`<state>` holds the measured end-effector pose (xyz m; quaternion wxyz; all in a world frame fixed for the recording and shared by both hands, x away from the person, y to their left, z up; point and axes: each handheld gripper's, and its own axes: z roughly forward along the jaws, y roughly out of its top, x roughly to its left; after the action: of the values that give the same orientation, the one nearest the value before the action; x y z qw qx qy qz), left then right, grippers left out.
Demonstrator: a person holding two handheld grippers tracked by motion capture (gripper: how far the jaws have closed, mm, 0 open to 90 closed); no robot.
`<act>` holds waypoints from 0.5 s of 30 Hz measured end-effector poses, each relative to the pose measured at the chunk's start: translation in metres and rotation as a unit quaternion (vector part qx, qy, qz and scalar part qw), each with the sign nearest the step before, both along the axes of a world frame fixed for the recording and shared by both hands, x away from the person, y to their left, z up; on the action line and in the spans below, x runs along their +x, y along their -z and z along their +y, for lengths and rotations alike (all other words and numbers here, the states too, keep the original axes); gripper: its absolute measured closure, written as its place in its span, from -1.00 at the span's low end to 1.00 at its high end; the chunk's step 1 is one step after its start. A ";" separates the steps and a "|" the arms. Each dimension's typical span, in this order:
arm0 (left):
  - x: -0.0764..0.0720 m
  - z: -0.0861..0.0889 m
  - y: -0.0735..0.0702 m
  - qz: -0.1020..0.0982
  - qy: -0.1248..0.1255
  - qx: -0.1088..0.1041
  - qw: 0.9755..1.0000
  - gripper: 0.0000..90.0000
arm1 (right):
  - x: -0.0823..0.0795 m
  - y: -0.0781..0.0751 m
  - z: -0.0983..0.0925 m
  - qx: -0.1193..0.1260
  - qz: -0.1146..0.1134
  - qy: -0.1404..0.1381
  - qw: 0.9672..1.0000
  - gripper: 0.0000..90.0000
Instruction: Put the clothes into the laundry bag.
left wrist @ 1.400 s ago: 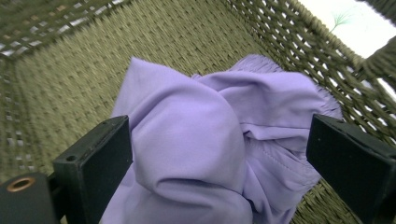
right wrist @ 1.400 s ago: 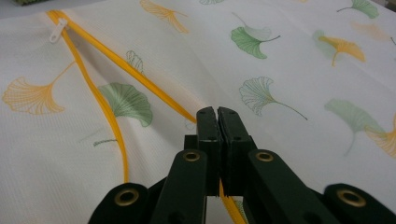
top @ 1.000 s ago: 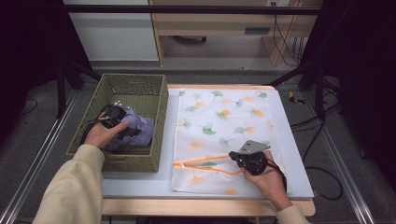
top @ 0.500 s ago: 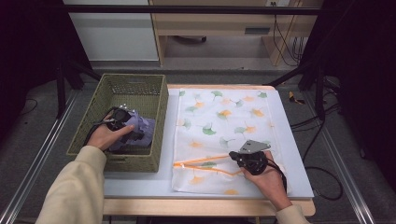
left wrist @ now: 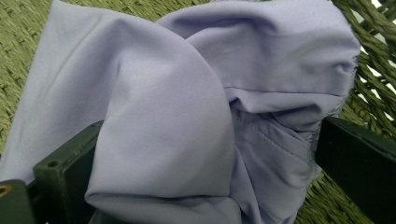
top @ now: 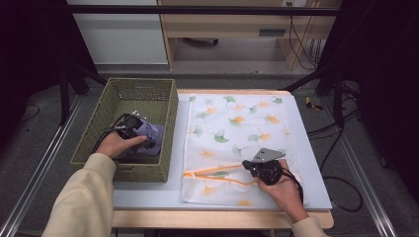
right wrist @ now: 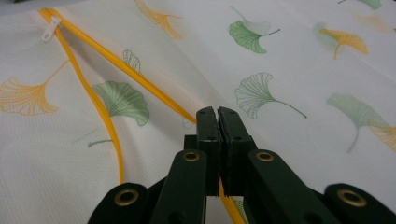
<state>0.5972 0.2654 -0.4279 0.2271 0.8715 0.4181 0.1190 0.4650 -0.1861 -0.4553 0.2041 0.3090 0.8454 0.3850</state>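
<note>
Down in the green wicker basket [top: 94,143], the left gripper [left wrist: 205,186] has its fingers [left wrist: 60,172] spread around a lavender cloth [left wrist: 187,107], soft, smooth, bunched into thick folds with a stitched hem showing. On the table [top: 148,195], the right gripper [right wrist: 217,122] has its fingers pressed together, pinching the orange zipper edge of the white ginkgo-leaf mesh bag [top: 237,133], lying flat.
</note>
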 end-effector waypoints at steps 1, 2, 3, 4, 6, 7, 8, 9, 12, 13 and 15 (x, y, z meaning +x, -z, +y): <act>0.000 0.000 0.000 0.001 -0.002 0.000 1.000 -1.00 | 0.000 0.000 0.000 -0.001 0.000 0.000 1.000 0.97; 0.000 -0.001 0.000 0.001 -0.003 0.001 1.000 -1.00 | 0.000 0.000 0.000 -0.001 0.000 0.000 1.000 0.97; 0.001 -0.001 0.000 0.000 -0.005 0.002 1.000 -1.00 | 0.000 0.000 0.000 0.000 0.000 0.000 1.000 0.97; 0.001 -0.001 0.000 0.000 -0.007 0.002 1.000 -1.00 | 0.000 0.000 0.000 0.000 0.000 0.000 1.000 0.97; 0.001 -0.002 0.001 -0.001 -0.009 0.004 1.000 -1.00 | 0.000 0.000 0.000 0.000 0.000 0.000 1.000 0.97; 0.001 -0.001 0.001 -0.001 -0.012 0.004 1.000 -1.00 | 0.000 0.000 0.000 0.000 0.000 0.000 1.000 0.97; 0.002 -0.001 0.001 -0.002 -0.016 0.002 1.000 -1.00 | 0.000 0.000 0.000 0.000 0.000 0.000 1.000 0.97; 0.002 -0.001 0.000 -0.002 -0.019 0.001 1.000 -1.00 | 0.000 0.000 0.000 -0.001 0.002 0.000 1.000 0.97; 0.003 0.001 0.001 -0.002 -0.032 0.001 0.999 -1.00 | 0.000 0.000 0.000 -0.001 0.002 0.000 1.000 0.97; 0.004 0.001 0.002 -0.001 -0.039 -0.002 0.999 -1.00 | 0.000 0.000 0.000 0.000 0.001 0.000 1.000 0.97; 0.005 0.001 0.003 0.000 -0.044 -0.004 0.999 -1.00 | 0.000 0.000 0.000 0.001 0.001 0.000 1.000 0.97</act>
<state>0.6024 0.2668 -0.4307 0.2248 0.8512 0.4568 0.1273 0.4652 -0.1863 -0.4554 0.2027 0.3097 0.8453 0.3852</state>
